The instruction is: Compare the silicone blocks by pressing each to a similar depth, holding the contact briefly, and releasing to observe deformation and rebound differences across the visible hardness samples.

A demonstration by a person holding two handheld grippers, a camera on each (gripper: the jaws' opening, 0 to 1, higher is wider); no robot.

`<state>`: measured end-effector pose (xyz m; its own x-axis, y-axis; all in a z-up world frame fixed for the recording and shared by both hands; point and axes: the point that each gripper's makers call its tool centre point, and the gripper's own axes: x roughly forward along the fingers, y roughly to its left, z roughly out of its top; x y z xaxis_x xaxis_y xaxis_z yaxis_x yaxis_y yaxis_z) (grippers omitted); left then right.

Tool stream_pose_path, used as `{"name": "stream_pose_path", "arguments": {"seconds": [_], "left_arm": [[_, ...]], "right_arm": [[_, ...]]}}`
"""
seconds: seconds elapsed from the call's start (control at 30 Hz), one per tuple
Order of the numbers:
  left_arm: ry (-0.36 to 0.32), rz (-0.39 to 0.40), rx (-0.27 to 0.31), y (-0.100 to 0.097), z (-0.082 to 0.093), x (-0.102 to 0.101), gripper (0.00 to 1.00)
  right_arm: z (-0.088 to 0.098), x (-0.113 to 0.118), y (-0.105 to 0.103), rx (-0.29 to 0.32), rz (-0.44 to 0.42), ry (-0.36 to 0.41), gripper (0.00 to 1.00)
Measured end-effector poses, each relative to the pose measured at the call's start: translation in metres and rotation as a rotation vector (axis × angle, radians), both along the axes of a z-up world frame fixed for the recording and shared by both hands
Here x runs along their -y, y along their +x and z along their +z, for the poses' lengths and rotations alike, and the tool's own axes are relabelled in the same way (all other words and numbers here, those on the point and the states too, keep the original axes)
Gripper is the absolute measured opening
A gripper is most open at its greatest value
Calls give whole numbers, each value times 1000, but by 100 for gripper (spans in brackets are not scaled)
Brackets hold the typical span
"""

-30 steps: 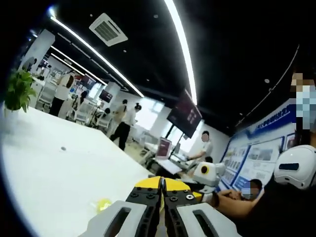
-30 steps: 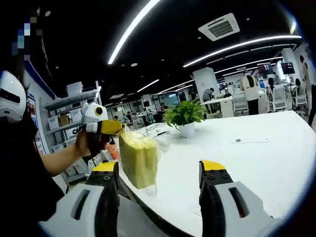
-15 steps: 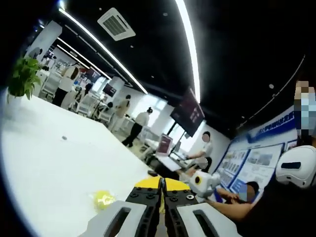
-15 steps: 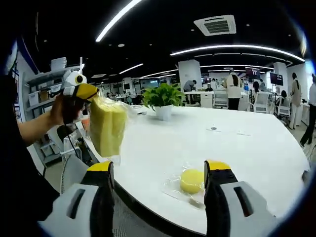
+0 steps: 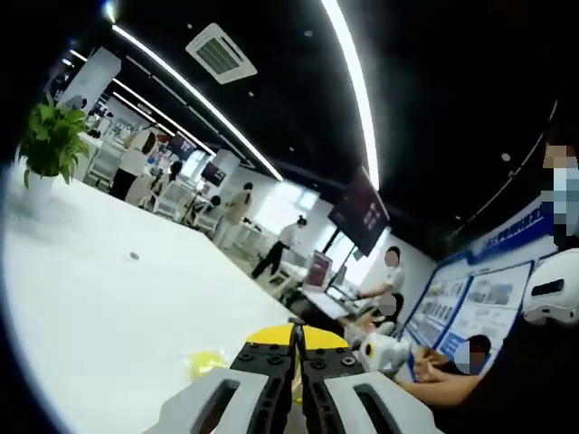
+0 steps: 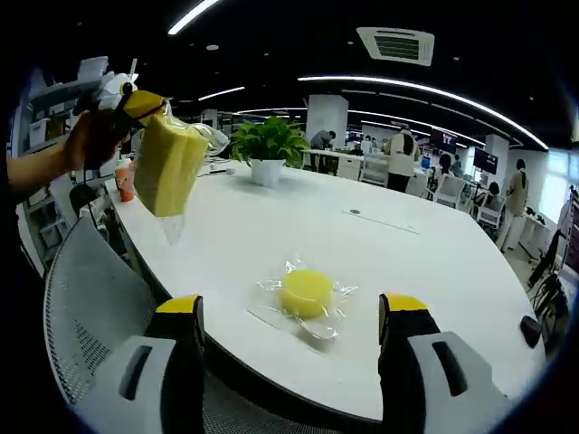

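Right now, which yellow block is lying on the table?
The round block, in its clear wrapper. The square block hangs in the air from the left hand-held gripper.

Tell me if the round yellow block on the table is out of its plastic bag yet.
Still bagged. The round yellow block lies on the table inside crinkled clear plastic that spreads around it.

Hidden, cropped and unclear parts

In the left gripper view the closed jaws of the left gripper (image 5: pixel 297 336) cover whatever they pinch, and the yellow lump (image 5: pixel 204 363) on the white table (image 5: pixel 99 298) is too blurred to identify, perhaps a wrapped block. In the right gripper view the table's near edge hides behind the right gripper (image 6: pixel 291 312), and the dark object (image 6: pixel 530 330) at the far right is cut off.
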<state>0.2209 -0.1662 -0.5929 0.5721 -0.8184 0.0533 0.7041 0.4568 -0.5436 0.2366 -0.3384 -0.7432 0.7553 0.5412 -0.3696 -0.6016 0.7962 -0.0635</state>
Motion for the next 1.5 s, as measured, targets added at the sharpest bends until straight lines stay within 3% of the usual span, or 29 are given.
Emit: {"name": "stream_pose_path", "arguments": {"seconds": [0.07,0.13,0.27,0.5,0.67,0.83,1.3,1.5], "left_arm": [[-29,10,-11,4,0,-4,0],[-50,21,-14,7,-1,-7,0],[-73,28,-54,16,-11,-9,0],[-38,52,-92,31,-31,-11,0],[-8,122,-186,51,-61,-20,0],[11,159,-235,65,-87,-25,0],[-6,201,-294,88,-117,-28,0],[31,221,-315,91,-133,-33,0]], "right_arm": [[-5,2,0,-34,-3,0,72],[-1,1,2,10,7,-25,72],[-3,5,4,9,-7,-38,71],[-15,18,7,3,-38,-61,73],[-21,27,12,2,-75,-61,76],[-27,31,14,-14,-89,-62,75],[-32,27,13,-31,-65,-64,82],[-32,24,12,-40,-64,-34,86]]}}
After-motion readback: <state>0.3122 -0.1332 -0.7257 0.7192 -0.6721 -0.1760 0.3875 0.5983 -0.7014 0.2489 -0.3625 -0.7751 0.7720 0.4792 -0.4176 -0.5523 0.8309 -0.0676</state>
